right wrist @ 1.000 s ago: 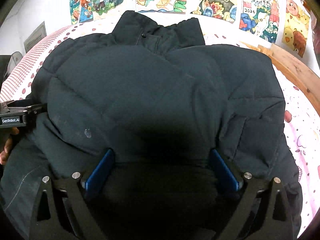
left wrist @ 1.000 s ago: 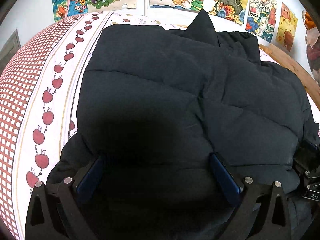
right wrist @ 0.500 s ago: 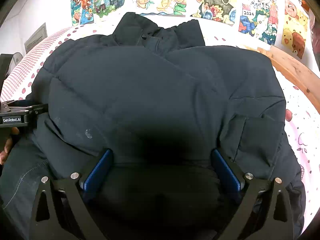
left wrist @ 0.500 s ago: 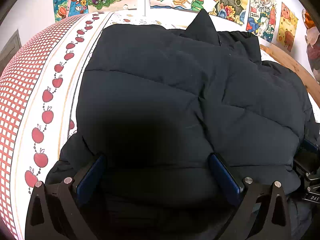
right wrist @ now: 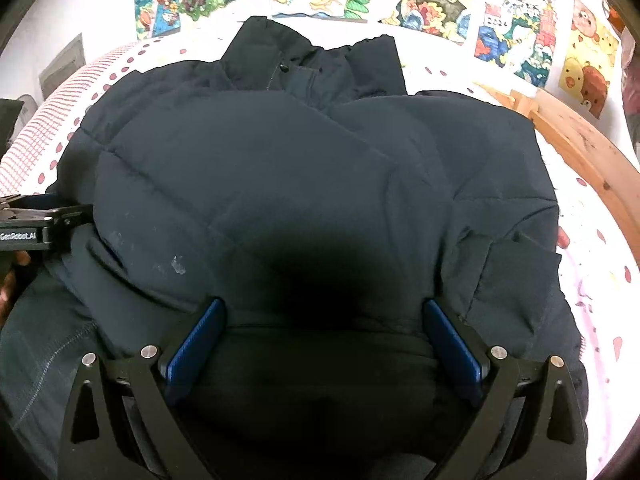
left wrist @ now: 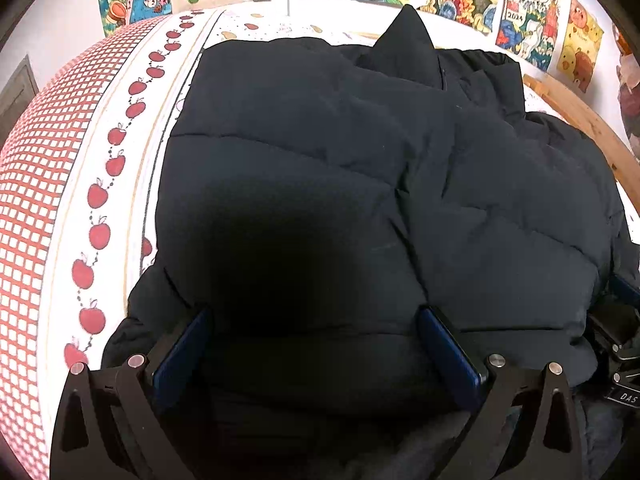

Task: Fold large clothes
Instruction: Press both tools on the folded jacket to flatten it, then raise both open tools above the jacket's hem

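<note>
**Black padded jacket lies straight ahead of both grippers, collar at the far end**

Quilted and thick, the black jacket (left wrist: 320, 184) is spread on the bed, its long axis running directly away from both cameras: hem at the near edge, collar (right wrist: 316, 68) far off toward the wall. Its sides appear already turned inward, so the bulk sits as a tall rectangle with a ridge down the middle.

The left gripper (left wrist: 316, 344) is at the near hem on the jacket's left half, jaws spread wide with padded cloth bulging between the blue fingers (left wrist: 184, 356). The right gripper (right wrist: 320, 340) stands likewise at the hem on the right half, jaws equally wide apart, fabric swelling up between its fingers (right wrist: 452, 348). Neither is pinching anything; whether the pads press into the cloth I cannot tell.

Both sit side by side, each seen at the edge of the other's view, about equally near the hem. Judging from this, the coming move turns on the hem-to-collar line: closing on the near edge and carrying it forward along that axis would halve the length.

Outward, the apple-print sheet (left wrist: 96, 232) shows to the left, a wooden bed frame (right wrist: 580, 148) to the right, and colourful posters (right wrist: 432, 0) on the wall behind.
</note>
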{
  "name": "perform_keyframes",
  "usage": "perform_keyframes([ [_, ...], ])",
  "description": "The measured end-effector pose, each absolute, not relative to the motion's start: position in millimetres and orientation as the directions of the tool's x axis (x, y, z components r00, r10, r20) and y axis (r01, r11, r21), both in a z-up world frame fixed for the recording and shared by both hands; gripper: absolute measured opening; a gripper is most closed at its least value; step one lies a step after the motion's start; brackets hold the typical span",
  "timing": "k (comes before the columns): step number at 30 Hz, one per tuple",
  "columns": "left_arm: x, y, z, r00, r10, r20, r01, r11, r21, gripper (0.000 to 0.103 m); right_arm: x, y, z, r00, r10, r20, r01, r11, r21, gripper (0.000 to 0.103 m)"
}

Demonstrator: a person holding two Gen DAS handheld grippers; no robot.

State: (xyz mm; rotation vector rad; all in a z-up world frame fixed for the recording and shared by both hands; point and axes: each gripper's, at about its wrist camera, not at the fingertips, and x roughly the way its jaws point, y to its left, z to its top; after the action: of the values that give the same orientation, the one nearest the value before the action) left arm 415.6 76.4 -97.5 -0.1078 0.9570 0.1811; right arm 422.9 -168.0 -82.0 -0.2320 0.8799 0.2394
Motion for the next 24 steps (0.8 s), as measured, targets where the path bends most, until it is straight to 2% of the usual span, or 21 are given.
perform_keyframes([
  [8, 382, 70, -57, 0.557, 0.042, -0.829, -0.146, 0.988, -0.048, 0.103, 392, -177, -35, 0.548, 0.057, -0.834, -0.173, 0.984, -0.047, 0.098],
  [17, 321, 53, 44, 0.701, 0.09, -0.707, -0.108, 0.994, 0.02, 0.103, 354, -187, 40, 0.659, 0.065, -0.749, -0.109, 0.994, -0.009, 0.098],
  [24, 305, 74, 99, 0.742, 0.181, -0.645, -0.193, 0.98, 0.054, 0.103, 362, -185, 91, 0.764, 0.076, -0.64, -0.12, 0.992, -0.026, 0.098],
])
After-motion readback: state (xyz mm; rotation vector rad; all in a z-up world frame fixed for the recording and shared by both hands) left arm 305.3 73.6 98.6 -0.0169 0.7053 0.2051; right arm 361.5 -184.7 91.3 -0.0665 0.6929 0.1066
